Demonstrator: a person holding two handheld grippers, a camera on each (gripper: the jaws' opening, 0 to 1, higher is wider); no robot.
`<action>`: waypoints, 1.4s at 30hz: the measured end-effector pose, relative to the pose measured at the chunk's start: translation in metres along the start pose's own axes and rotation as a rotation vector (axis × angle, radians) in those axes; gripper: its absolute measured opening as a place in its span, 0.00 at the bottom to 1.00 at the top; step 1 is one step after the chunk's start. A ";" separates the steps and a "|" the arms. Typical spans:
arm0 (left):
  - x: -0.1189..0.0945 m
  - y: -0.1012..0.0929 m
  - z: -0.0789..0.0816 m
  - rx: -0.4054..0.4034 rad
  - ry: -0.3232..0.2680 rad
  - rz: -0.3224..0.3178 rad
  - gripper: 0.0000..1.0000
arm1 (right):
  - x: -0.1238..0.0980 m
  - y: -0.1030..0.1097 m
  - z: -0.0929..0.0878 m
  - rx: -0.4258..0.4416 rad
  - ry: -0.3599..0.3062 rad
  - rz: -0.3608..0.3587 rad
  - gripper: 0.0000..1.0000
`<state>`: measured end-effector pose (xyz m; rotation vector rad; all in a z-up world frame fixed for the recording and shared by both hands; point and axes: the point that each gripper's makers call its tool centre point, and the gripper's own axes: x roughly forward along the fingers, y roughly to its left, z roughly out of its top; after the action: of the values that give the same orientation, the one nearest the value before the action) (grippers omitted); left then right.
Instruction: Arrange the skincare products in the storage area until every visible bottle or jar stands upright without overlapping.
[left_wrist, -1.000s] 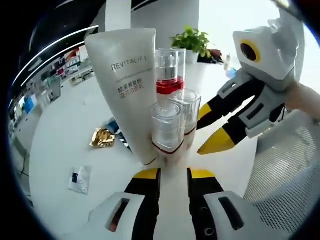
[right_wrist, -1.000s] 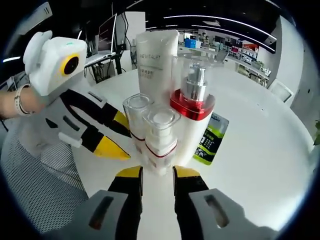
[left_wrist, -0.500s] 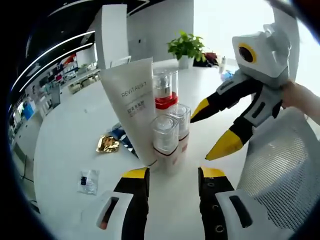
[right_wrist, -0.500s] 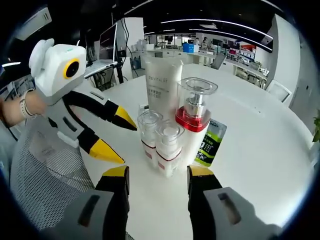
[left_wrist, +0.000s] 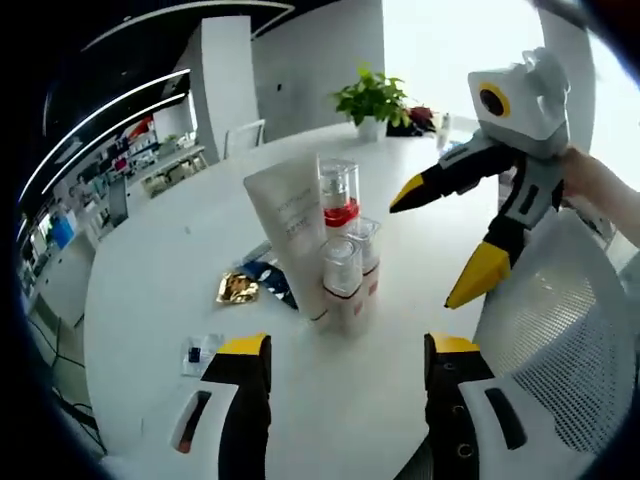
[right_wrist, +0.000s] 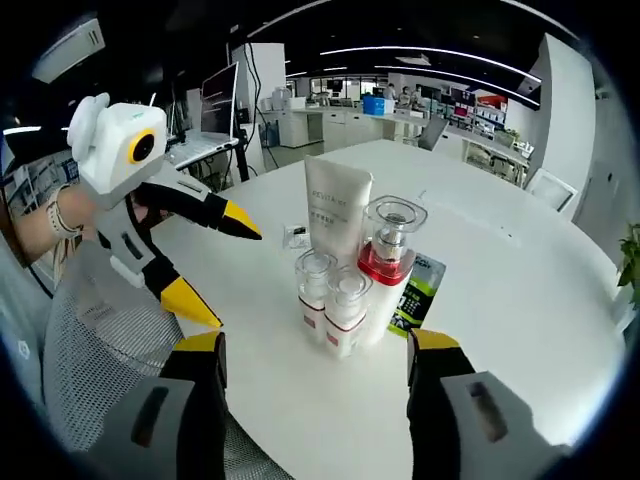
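Note:
Four skincare products stand upright in a tight cluster on the white round table (left_wrist: 150, 260). They are a white tube (left_wrist: 290, 235), a clear pump bottle with a red band (left_wrist: 340, 195) and two small clear-capped bottles (left_wrist: 342, 285) (left_wrist: 365, 255). My left gripper (left_wrist: 348, 345) is open, a short way back from the cluster. My right gripper (left_wrist: 428, 250) comes in from the right, also open. In the right gripper view, the tube (right_wrist: 337, 215), pump bottle (right_wrist: 388, 260) and small bottles (right_wrist: 313, 290) (right_wrist: 345, 310) stand ahead of my open right gripper (right_wrist: 316, 342). The left gripper (right_wrist: 237, 278) is at their left.
Flat sachets lie by the cluster: a gold one (left_wrist: 238, 288), a dark blue one (left_wrist: 270, 280), a small clear one (left_wrist: 200, 352) and a green one (right_wrist: 415, 285). A white mesh chair (left_wrist: 550, 330) is at the table's near edge. A potted plant (left_wrist: 372, 98) stands far back.
Both grippers have drawn back from the cluster and their jaws have spread wider. The four products stand where they were.

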<state>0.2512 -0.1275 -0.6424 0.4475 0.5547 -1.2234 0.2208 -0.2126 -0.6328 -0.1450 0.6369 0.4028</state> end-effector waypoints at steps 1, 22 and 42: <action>-0.003 0.002 -0.001 -0.004 0.002 0.004 0.62 | -0.002 -0.001 0.001 0.002 0.000 -0.004 0.77; -0.048 0.019 -0.012 -0.020 0.006 0.066 0.86 | -0.024 0.002 0.009 -0.029 -0.015 -0.032 0.98; -0.056 0.020 -0.013 -0.032 0.000 0.057 0.97 | -0.029 0.014 0.016 -0.061 -0.014 -0.008 1.00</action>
<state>0.2549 -0.0722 -0.6174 0.4335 0.5576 -1.1584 0.2024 -0.2056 -0.6028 -0.2027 0.6101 0.4153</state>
